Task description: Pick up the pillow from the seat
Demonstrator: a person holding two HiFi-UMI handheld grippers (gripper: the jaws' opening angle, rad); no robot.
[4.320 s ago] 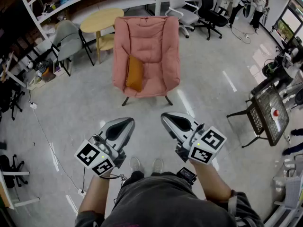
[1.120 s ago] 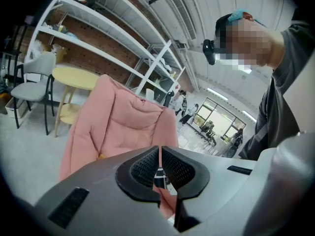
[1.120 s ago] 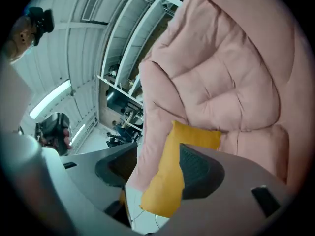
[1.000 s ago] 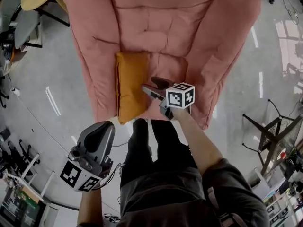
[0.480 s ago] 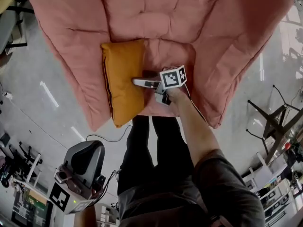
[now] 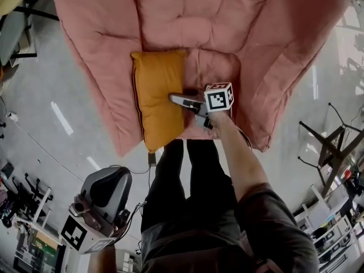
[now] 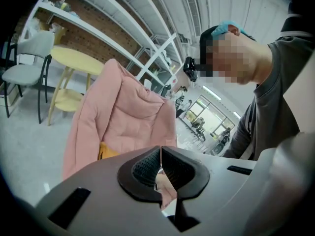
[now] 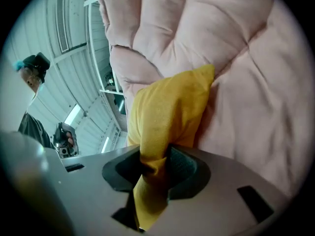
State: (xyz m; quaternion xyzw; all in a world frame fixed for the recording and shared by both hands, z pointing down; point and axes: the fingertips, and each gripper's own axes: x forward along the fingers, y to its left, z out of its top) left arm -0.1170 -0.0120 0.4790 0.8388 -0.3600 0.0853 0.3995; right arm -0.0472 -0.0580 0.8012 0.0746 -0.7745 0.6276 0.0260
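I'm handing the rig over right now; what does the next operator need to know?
Left hand-held gripper: shut, empty, off to the side.
Right hand-held gripper: jaws closing on an edge of the orange fabric pillow, fabric pinched between them.
Pillow lies on the seat of the pink padded armchair.
Done: reach, grip nearly set. Left: lift the pillow off.

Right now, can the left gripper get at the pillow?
Probably not: the left gripper hangs back beside the person's leg, well short of the pillow. The right gripper is closing its fingers on it.
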